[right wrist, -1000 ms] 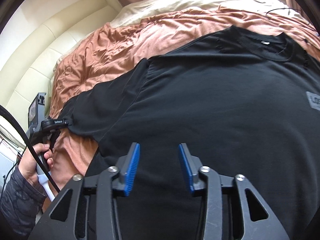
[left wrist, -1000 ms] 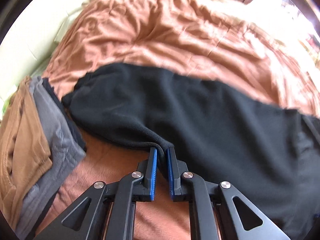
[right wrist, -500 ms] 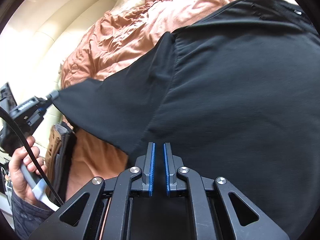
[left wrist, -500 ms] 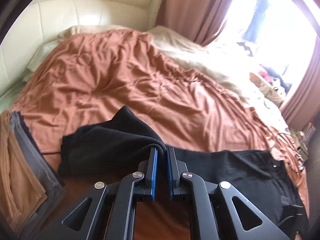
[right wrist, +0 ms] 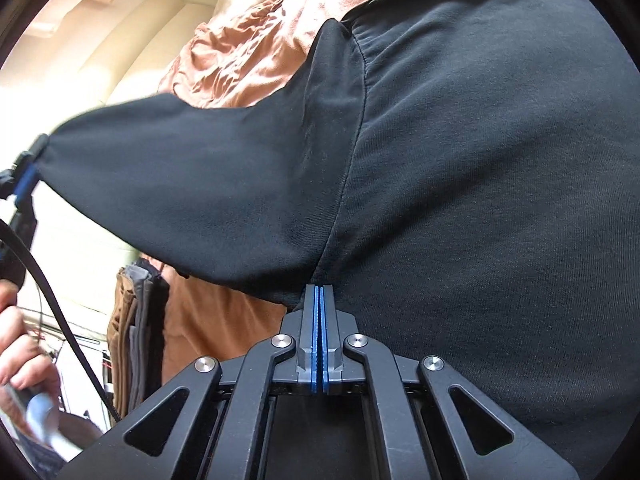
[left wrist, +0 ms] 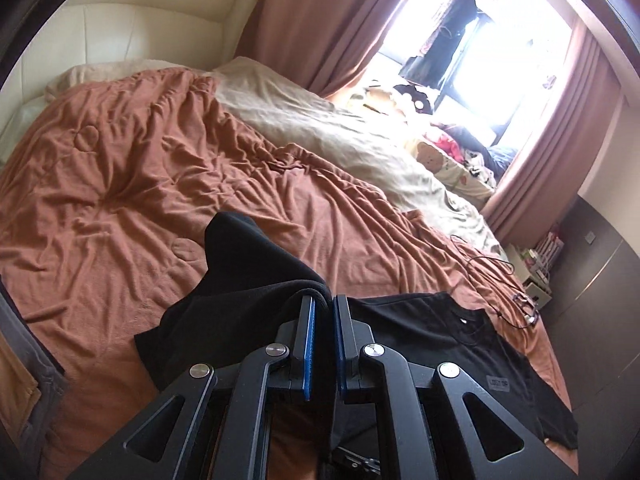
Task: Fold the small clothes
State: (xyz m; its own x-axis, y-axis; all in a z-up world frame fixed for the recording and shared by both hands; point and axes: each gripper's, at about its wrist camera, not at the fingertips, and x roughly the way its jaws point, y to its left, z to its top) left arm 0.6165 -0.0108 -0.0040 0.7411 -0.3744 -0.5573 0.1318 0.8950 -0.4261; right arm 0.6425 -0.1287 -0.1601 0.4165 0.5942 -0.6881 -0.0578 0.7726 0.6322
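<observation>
Tools, two, both engaged. Left tool [left wrist: 321,300]: jaws narrow, clamped on a fold of the black T-shirt [left wrist: 440,340] at the sleeve end, which hangs lifted off the bed [left wrist: 120,184]. Right tool [right wrist: 319,292]: jaws pressed almost together, pinching the same shirt where sleeve [right wrist: 200,168] meets body, near the underarm seam (the fabric runs straight into the pads).

T-shirt: body spread flat on the rust-coloured bed cover, collar and a small grey chest patch [left wrist: 498,383] showing in the left wrist view; the one sleeve pulled taut between the two tools, raised clear of the cover.

Folded stack [right wrist: 136,332]: tan and grey garments, piled at the bed's near edge beside the person's hand [right wrist: 20,352]; judged to be finished items.

Progress, as judged: early on this garment. Shirt laid out, first sleeve gripped, no fold yet set down. Remaining: sleeve turned in over the body, other side likewise, body folded, then onto the stack. Far sleeve hidden in both views.

Also present: cream blanket [left wrist: 320,128], cable [left wrist: 492,264], curtains [left wrist: 320,20].
</observation>
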